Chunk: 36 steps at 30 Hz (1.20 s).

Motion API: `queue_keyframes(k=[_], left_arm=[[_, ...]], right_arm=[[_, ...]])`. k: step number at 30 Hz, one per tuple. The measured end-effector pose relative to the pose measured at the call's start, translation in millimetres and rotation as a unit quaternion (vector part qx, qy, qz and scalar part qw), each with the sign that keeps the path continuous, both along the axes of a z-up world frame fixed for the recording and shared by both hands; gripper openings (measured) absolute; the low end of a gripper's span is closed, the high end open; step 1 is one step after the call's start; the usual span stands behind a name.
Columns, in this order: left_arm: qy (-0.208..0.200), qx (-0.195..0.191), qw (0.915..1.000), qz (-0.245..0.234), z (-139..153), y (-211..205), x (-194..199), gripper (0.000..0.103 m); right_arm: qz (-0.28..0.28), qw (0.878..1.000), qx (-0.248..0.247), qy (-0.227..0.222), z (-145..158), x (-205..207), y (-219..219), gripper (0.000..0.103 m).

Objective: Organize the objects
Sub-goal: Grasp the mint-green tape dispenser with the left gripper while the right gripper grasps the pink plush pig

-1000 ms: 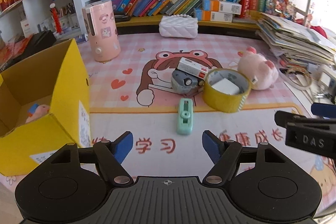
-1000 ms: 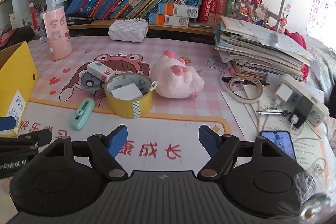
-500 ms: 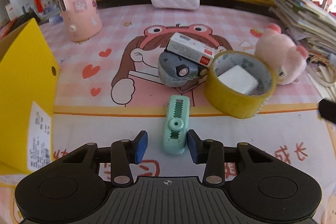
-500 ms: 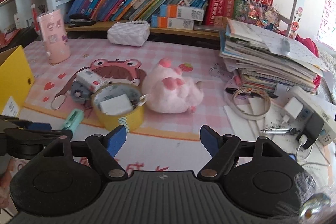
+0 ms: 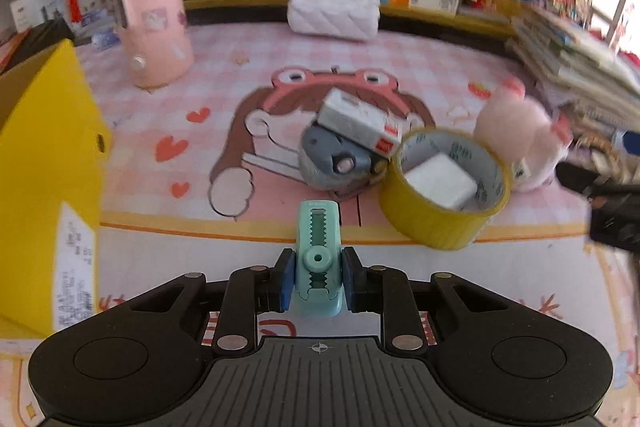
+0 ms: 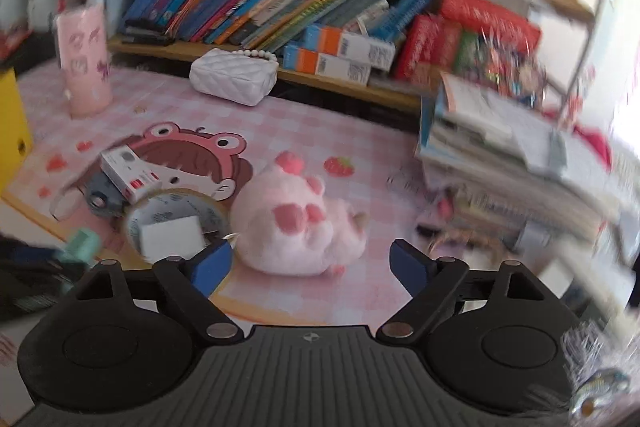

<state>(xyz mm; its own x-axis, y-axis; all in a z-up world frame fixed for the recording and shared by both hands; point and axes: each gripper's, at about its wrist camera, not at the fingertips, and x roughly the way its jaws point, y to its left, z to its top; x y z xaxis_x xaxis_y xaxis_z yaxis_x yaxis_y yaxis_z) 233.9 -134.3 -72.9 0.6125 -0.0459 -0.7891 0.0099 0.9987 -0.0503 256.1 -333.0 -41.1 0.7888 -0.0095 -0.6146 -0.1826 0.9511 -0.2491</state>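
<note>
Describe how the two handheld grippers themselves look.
Both match: the left gripper and right gripper each have a black ribbed base with a small crosshair mark, two round black discs, black link arms with silver rivets, and blue pads on the fingers. No cables or sleeves show.

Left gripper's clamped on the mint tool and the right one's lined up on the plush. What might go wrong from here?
The left gripper pinches only the near end of the mint tool, so it may pivot when lifted. The right gripper is opening, with nothing between its pads; its left finger sits close to the yellow tape roll beside the pink plush and may nudge it.
</note>
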Motion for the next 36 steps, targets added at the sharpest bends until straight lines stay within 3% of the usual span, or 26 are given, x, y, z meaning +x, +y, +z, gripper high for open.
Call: queue_keyframes(k=[5,12,15,18,21,23,26,31,34,36], left_arm=[[-0.009,-0.018,0.9996,0.02,12,10,-9,0.023],[-0.01,-0.026,0.9993,0.025,18,11,-18,0.023],[-0.011,-0.028,0.9993,0.021,21,9,-23,0.023],[-0.012,-0.026,0.9995,0.012,23,7,-28,0.023],[-0.012,-0.027,0.9995,0.012,24,8,-32,0.023],[-0.014,-0.027,0.9994,0.015,26,10,-35,0.023],[-0.021,-0.029,0.9992,0.019,30,14,-38,0.023],[-0.039,-0.04,0.9983,0.016,37,19,-44,0.023],[-0.047,-0.047,0.9977,0.008,41,20,-47,0.023],[-0.052,-0.052,0.9973,0.002,43,22,-50,0.023]], right_arm=[[0.026,0.995,-0.096,-0.017,-21,-1,-1,0.087],[0.086,0.984,-0.157,-0.015,-50,14,9,0.087],[0.123,0.974,-0.19,-0.03,-59,22,19,0.087],[0.17,0.956,-0.234,-0.049,-70,25,28,0.087],[0.199,0.943,-0.259,-0.064,-76,28,33,0.077],[0.202,0.945,-0.252,-0.058,-75,32,34,0.058],[0.181,0.955,-0.227,-0.056,-66,33,33,0.051],[0.1,0.979,-0.168,-0.058,-35,23,24,0.05],[0.035,0.995,-0.088,-0.045,-7,11,15,0.05],[0.008,0.998,-0.038,-0.044,10,-4,14,0.05]])
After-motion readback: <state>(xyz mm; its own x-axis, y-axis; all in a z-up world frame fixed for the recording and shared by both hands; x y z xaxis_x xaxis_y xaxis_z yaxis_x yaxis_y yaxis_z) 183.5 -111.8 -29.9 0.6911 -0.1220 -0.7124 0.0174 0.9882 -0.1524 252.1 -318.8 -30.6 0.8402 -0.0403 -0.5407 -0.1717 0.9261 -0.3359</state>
